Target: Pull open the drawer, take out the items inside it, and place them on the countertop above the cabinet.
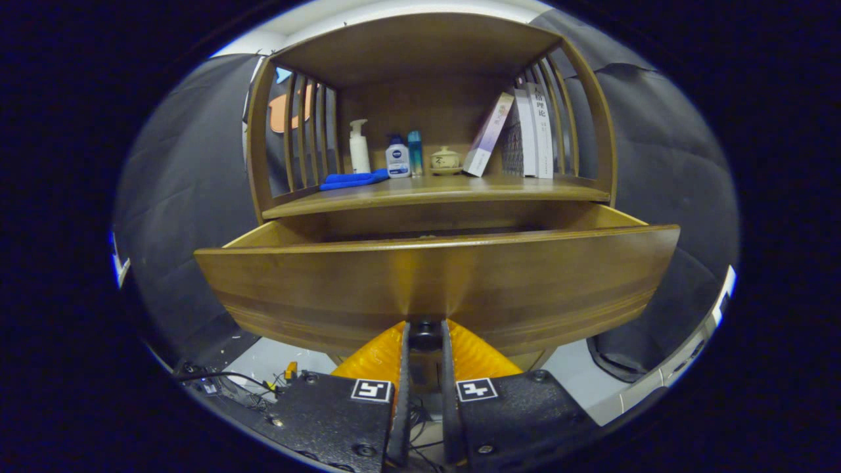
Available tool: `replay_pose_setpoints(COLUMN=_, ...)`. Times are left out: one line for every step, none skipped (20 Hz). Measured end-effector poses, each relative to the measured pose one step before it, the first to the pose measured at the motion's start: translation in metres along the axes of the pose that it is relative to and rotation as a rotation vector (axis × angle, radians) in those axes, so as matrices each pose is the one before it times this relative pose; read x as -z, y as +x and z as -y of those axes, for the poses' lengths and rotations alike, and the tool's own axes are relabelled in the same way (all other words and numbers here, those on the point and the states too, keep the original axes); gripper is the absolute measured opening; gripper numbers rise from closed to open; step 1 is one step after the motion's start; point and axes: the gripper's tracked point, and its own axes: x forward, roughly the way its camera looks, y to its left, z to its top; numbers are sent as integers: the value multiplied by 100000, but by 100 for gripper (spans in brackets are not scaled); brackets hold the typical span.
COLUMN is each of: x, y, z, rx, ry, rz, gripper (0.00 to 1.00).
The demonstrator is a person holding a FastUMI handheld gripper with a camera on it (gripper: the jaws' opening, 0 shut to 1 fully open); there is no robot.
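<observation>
The claw point(426, 335) pinches the dark knob point(426, 328) under the front of the drawer point(433, 282), which stands pulled out below the table point(433, 190).

The tongs point(426, 335) point level and forward, fingers closed to a narrow gap.

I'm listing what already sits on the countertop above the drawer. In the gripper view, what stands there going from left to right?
Blue cloth, white pump bottle, white bottle with blue cap, slim blue bottle, small lidded pot, leaning book, upright books. The hand-held gripper is shut on the drawer knob.
</observation>
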Motion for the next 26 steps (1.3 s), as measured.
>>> replay_pose_setpoints(x=377, y=-411, z=56, rx=-198, ry=-252, rz=-662, gripper=23)
replay_pose_setpoints(x=524, y=-408, z=-151, rx=-595, ry=348, rz=-764, gripper=23)
replay_pose_setpoints(x=-73, y=-321, z=-162, rx=-467, ry=-385, rz=823, gripper=23)
replay_pose_setpoints(x=449, y=-319, z=128, rx=-193, ry=-530, rz=2, gripper=23)
replay_pose_setpoints(x=191, y=-472, z=0, rx=-224, ry=-760, rz=-691, gripper=23)
replay_pose_setpoints(x=287, y=-282, z=-115, rx=-451, ry=-1149, rz=-77, gripper=23)
replay_pose_setpoints(x=101, y=-353, z=51, rx=-261, ry=-544, rz=-124, gripper=23)
replay_pose_setpoints(x=193, y=-136, z=-23, rx=-264, ry=73, rz=-616, gripper=23)
replay_pose_setpoints(x=30, y=-88, z=-64, rx=-205, ry=78, rz=-1173, gripper=23)
replay_pose_setpoints(x=115, y=-36, z=32, rx=43, ry=848, rz=-1134, gripper=23)
replay_pose_setpoints(x=-107, y=-9, z=-4, rx=-86, ry=485, rz=-1310, gripper=23)
replay_pose_setpoints(x=75, y=-23, z=-30, rx=16, ry=192, rz=-1735, gripper=24)
replay_pose_setpoints(x=29, y=-191, z=142, rx=119, ry=263, rz=-1780, gripper=27)
replay_pose_setpoints(x=-366, y=-442, z=73, rx=-305, ry=499, rz=-603, gripper=29)
replay_pose_setpoints(x=-754, y=-455, z=-216, rx=-1376, ry=-39, rz=651, gripper=31)
replay_pose_setpoints(x=-829, y=-383, z=-340, rx=-1690, ry=-539, rz=1645, gripper=36)
replay_pose_setpoints(x=-900, y=-657, z=-429, rx=-1737, ry=-859, rz=1737, gripper=41)
replay_pose_setpoints(x=-795, y=-715, z=-414, rx=-1891, ry=-662, rz=1239, gripper=46)
replay_pose_setpoints(x=-814, y=-588, z=-438, rx=-1655, ry=-162, rz=458, gripper=50)
replay_pose_setpoints(x=-647, y=-498, z=-90, rx=-619, ry=288, rz=-38, gripper=55)
replay_pose_setpoints(x=-837, y=-428, z=-181, rx=-533, ry=480, rz=447, gripper=59)
replay_pose_setpoints(x=-738, y=-218, z=-293, rx=-928, ry=-185, rz=439, gripper=62)
replay_pose_setpoints(x=-731, y=-86, z=-108, rx=-479, ry=-1264, rz=-102, gripper=64)
replay_pose_setpoints(x=-511, y=18, z=-25, rx=-657, ry=-1892, rz=-446, gripper=69)
replay_pose_setpoints(x=-793, y=186, z=115, rx=-58, ry=-1880, rz=56, gripper=73)
replay_pose_setpoints(x=-794, y=246, z=235, rx=373, ry=-1204, rz=440, gripper=78)
